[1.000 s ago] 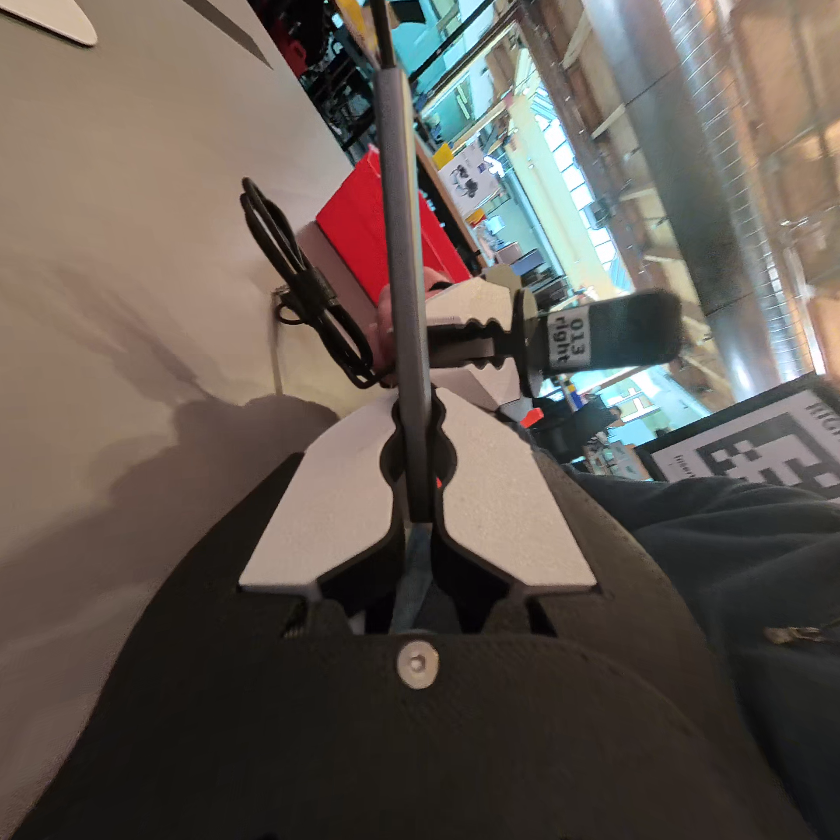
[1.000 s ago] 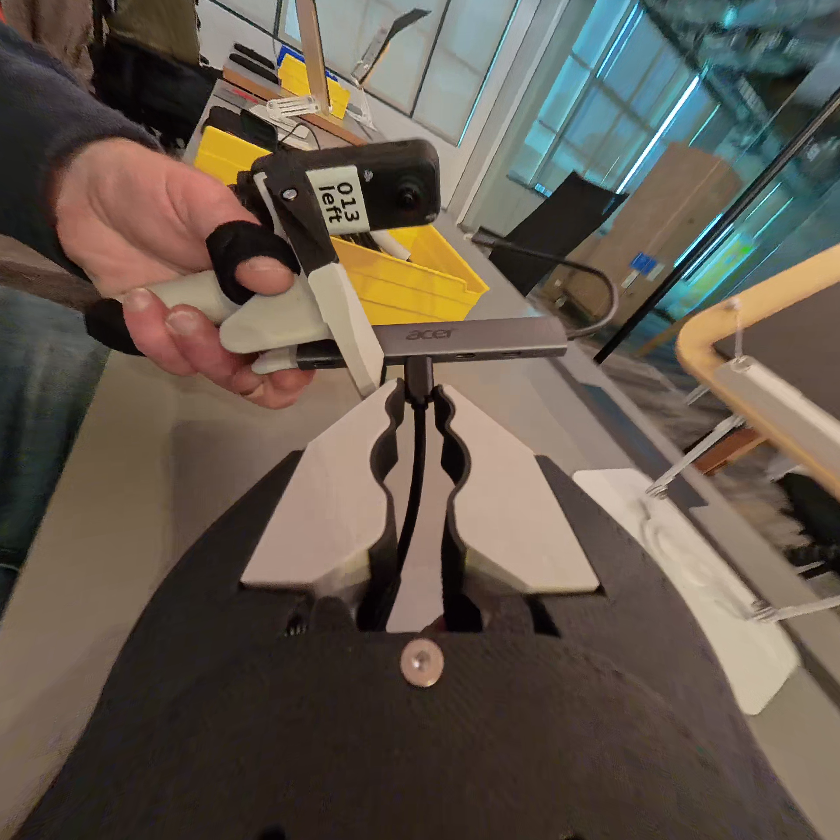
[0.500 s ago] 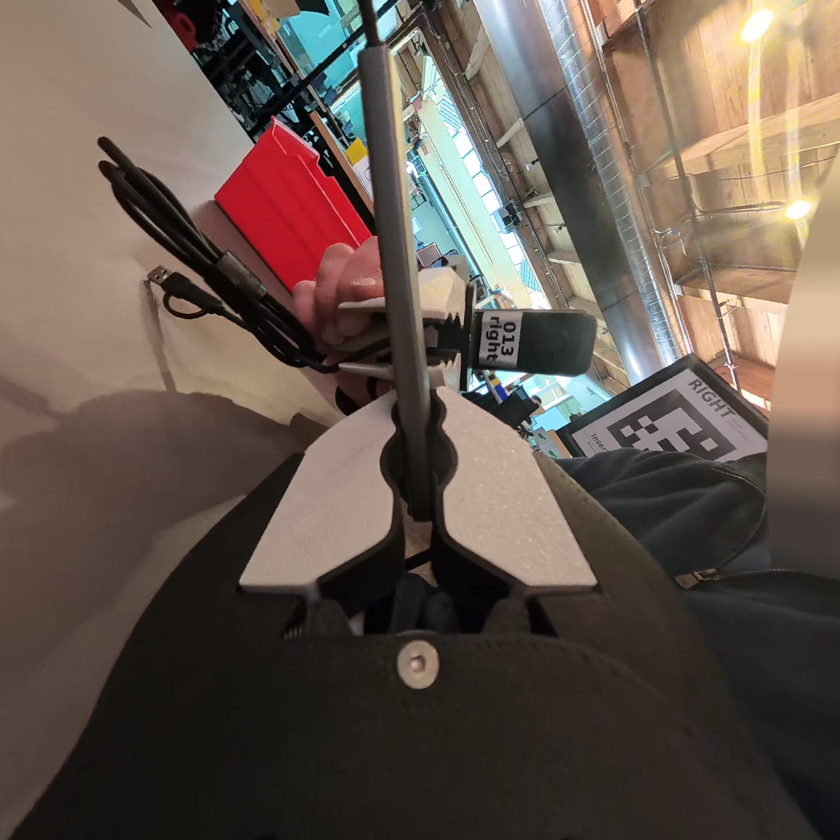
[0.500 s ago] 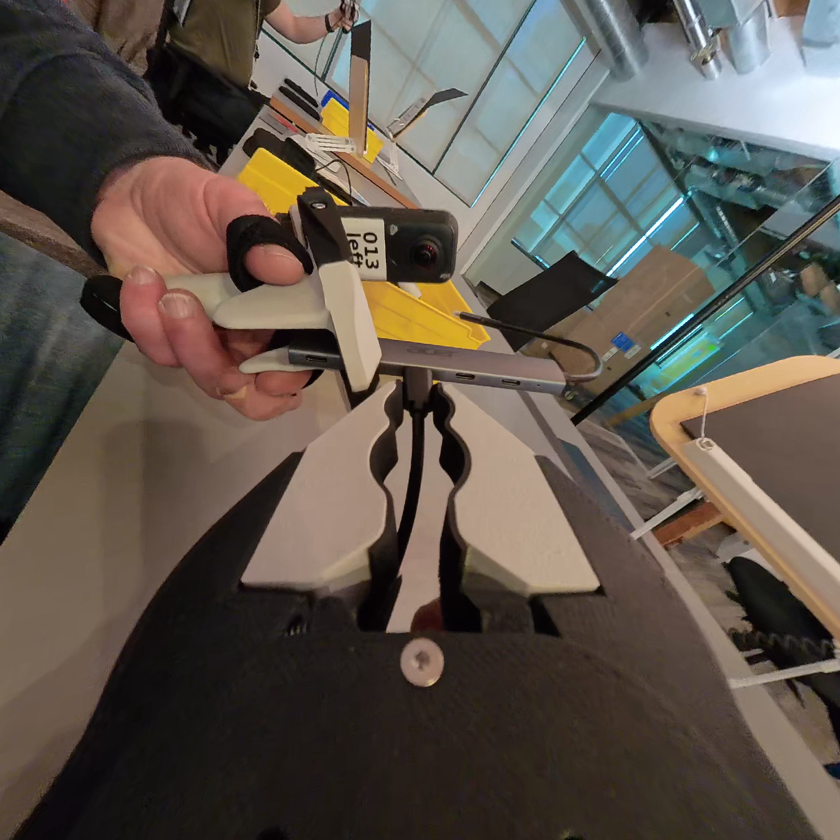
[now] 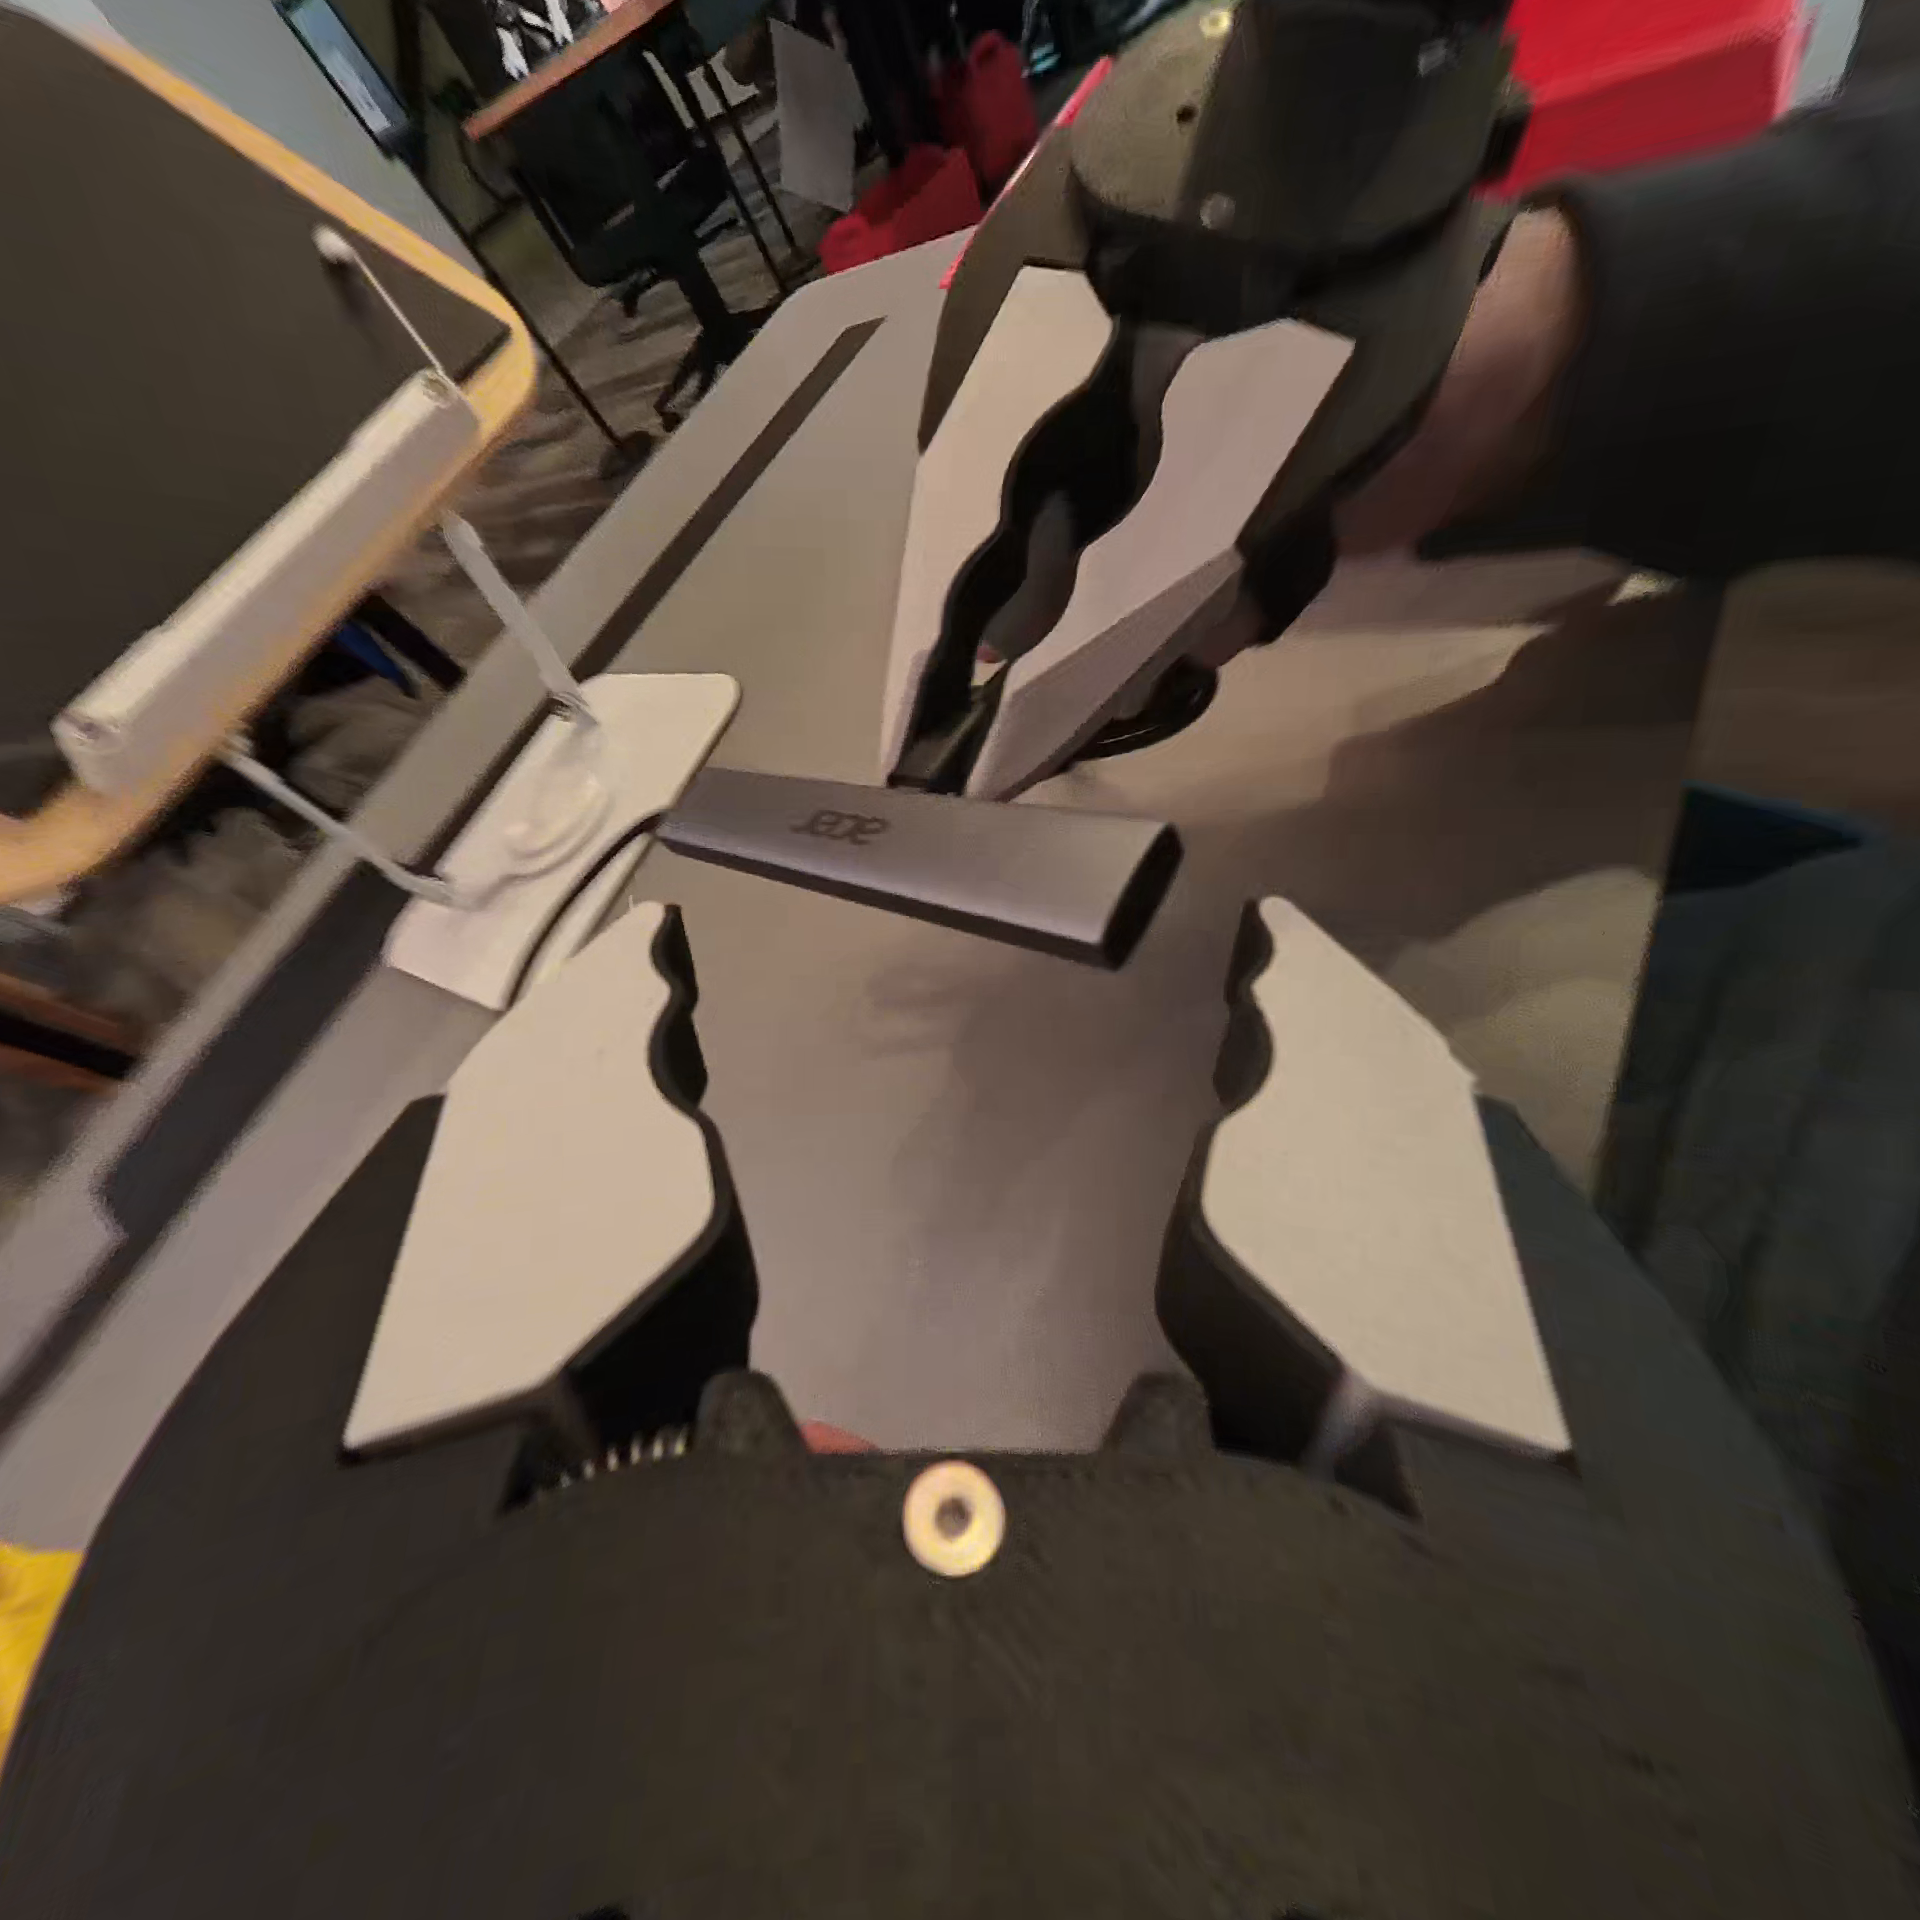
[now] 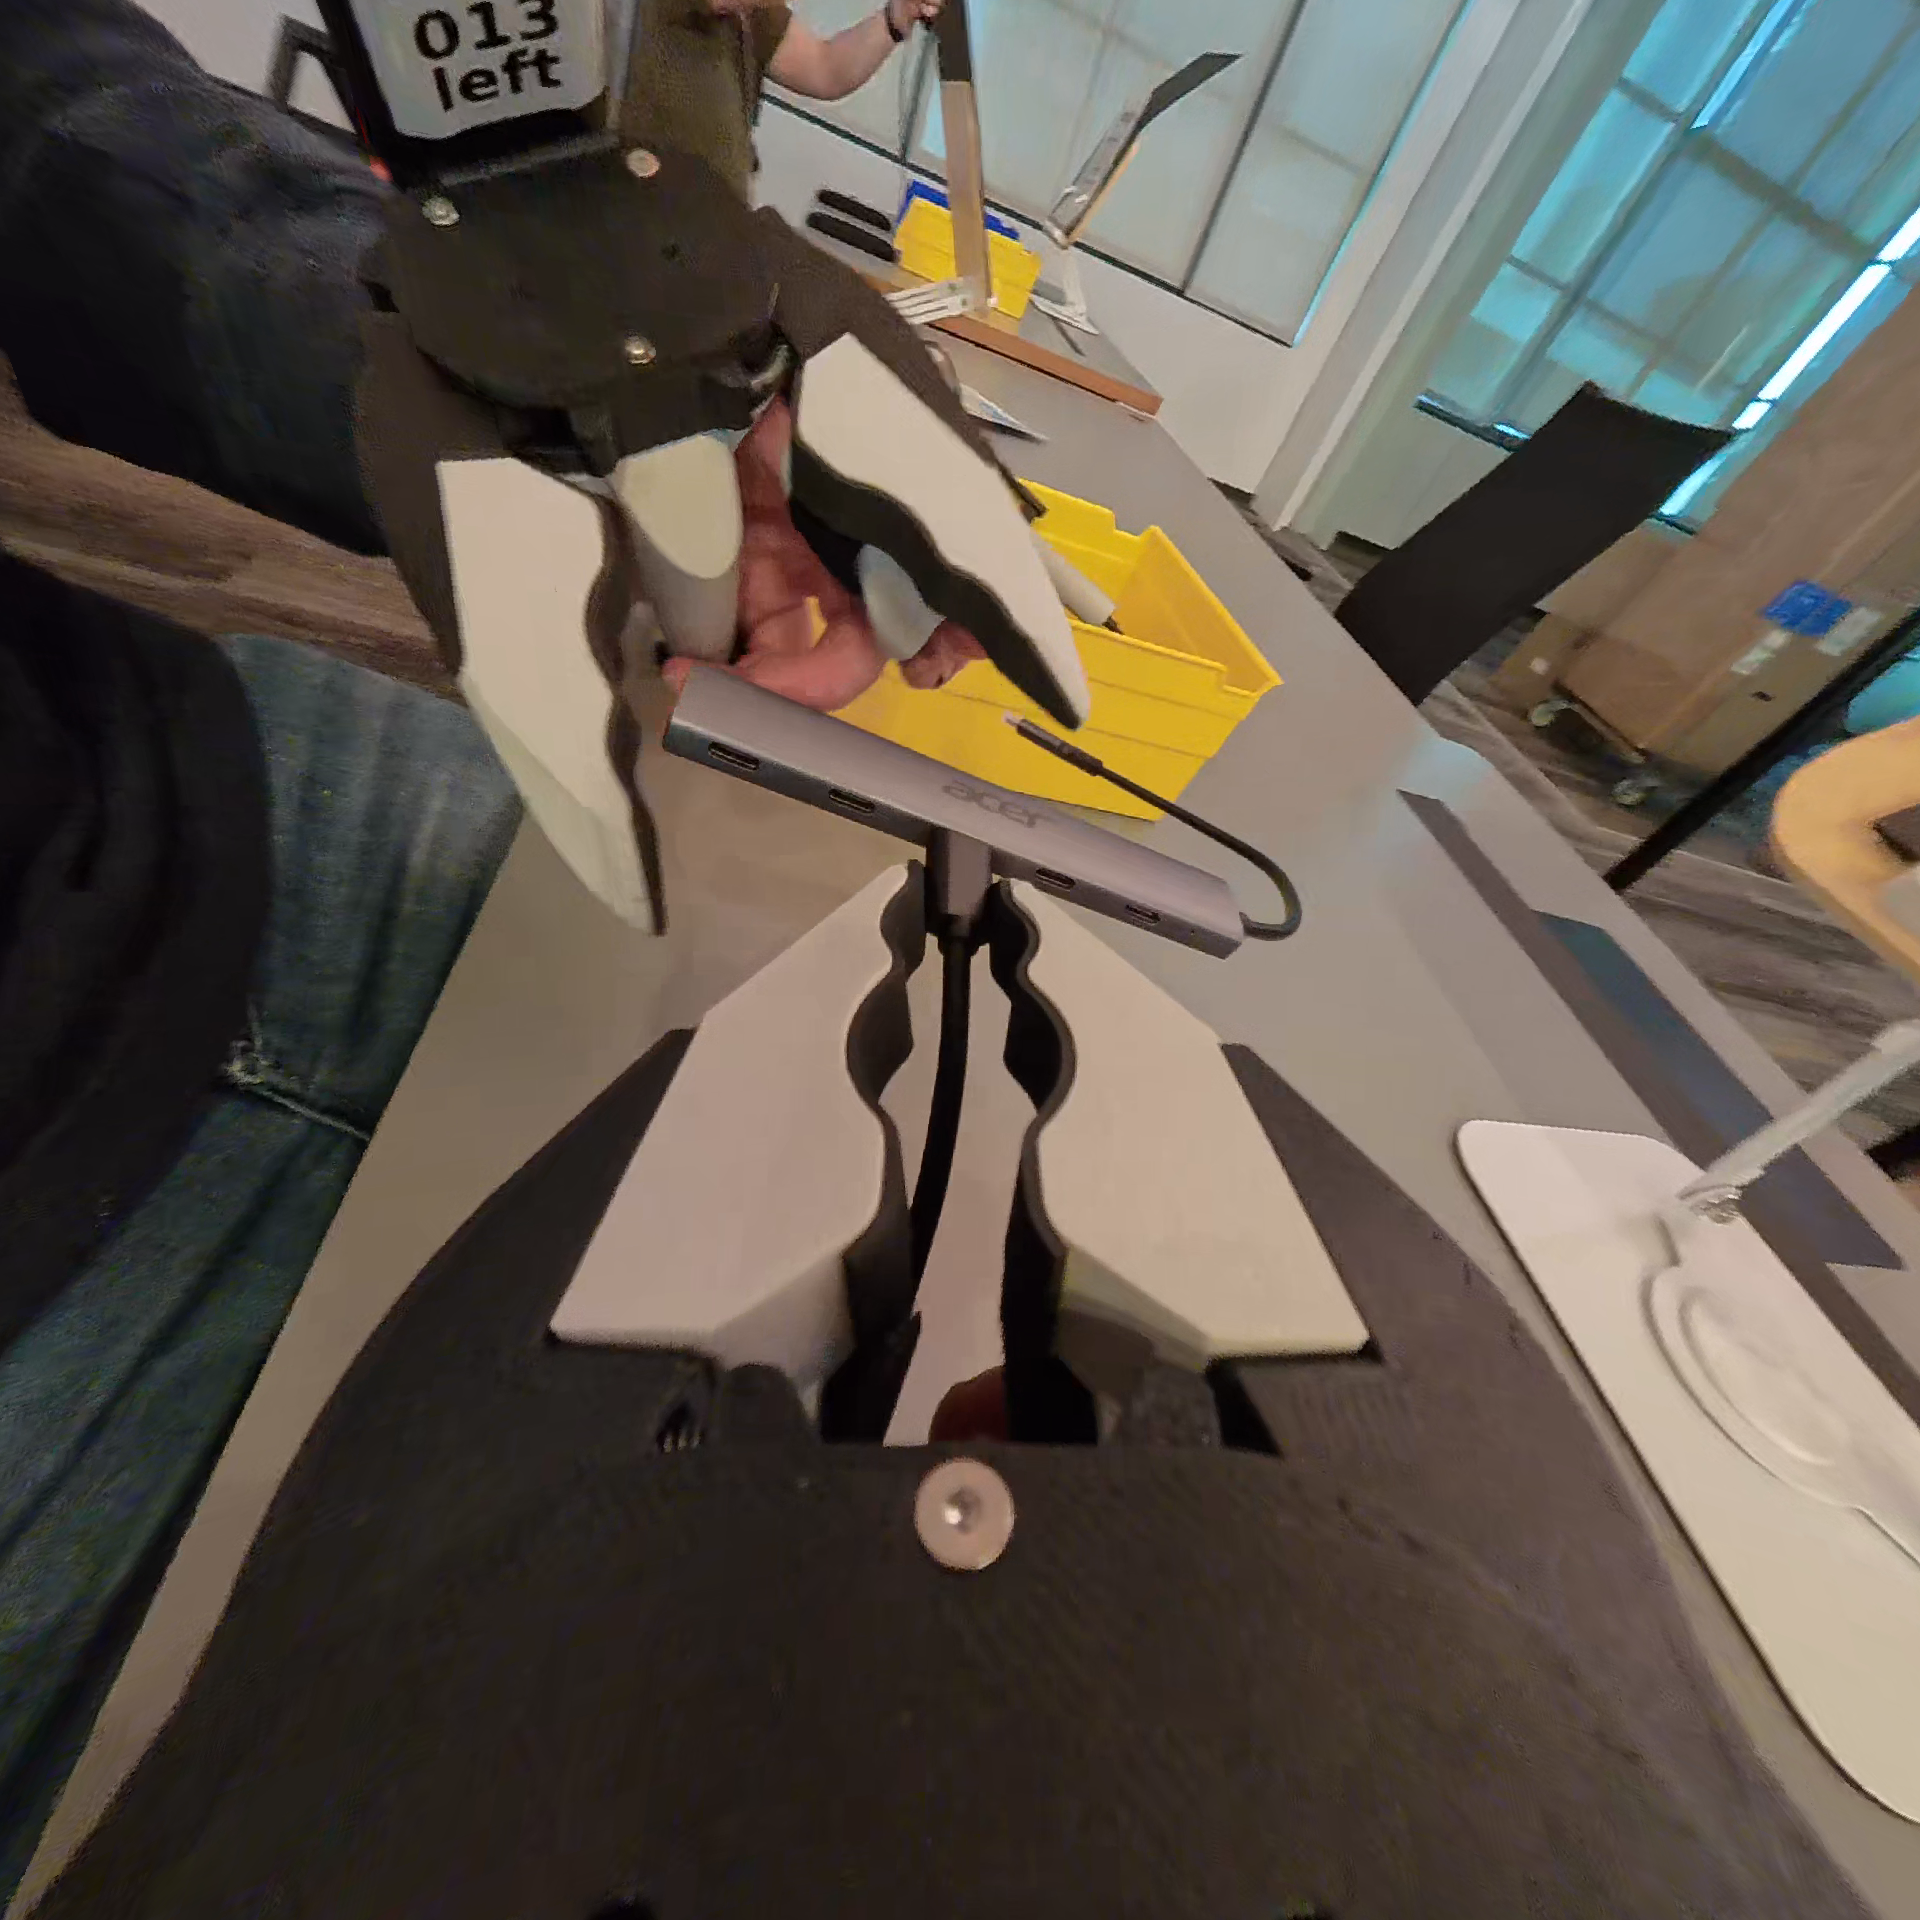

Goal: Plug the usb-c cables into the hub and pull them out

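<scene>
Hanging hub (image 5: 914,864) between open left hand-held gripper (image 5: 961,940) fingers.

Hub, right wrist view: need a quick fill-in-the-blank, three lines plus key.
1. The left gripper is ___.
2. The right gripper is shut on the cable plugged into the ___.
3. Behind the hub stands a ___ bin.
Missing words: open; hub; yellow
</scene>
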A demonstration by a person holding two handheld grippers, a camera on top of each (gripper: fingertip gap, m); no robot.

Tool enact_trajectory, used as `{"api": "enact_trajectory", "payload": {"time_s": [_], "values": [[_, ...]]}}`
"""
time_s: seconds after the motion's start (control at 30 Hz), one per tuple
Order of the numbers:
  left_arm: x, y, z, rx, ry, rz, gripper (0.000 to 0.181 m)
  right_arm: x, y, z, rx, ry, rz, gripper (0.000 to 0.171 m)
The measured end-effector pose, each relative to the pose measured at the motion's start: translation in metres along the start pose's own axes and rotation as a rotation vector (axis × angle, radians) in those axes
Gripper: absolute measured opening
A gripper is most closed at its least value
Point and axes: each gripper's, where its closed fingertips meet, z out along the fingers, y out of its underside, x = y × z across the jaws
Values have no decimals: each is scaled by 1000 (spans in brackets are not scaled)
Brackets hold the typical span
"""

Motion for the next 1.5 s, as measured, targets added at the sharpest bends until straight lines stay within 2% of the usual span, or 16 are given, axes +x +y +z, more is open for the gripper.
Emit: {"api": "enact_trajectory", "payload": {"time_s": [0.07, 0.2, 0.3, 0.37, 0.47, 0.67, 0.77, 0.97, 1.17, 1.5], "values": [[0, -3, -1, -5, -5, 64, 90, -4, 0, 0, 0, -32, 7, 9], [1, -14, -4, 25, -72, 256, 52, -6, -1, 0, 9, -54, 49, 9], [4, -7, 1, -8, -136, 442, 37, -10, 1, -1, 2, -97, 79, 9], [2, -3, 4, -15, -148, 457, 33, -14, -1, -2, 9, -130, 109, 9], [-1, -10, 4, 7, -170, 467, 15, -14, 0, -1, 0, -133, 149, 9], [-6, -8, 10, -9, -229, 534, 12, -10, 5, -1, -51, -117, 193, 9], [-8, -3, 14, -48, -259, 551, 20, -11, 4, 3, -87, -94, 206, 8], [-19, 1, 15, -112, -348, 609, 11, -6, 5, 7, -170, -2, 252, 9], [-21, 10, 17, -167, -357, 641, 10, -5, 12, 10, -256, 58, 231, 9], [-26, 8, 16, -162, -399, 613, 10, -1, 6, 12, -172, 102, 252, 9]]}}
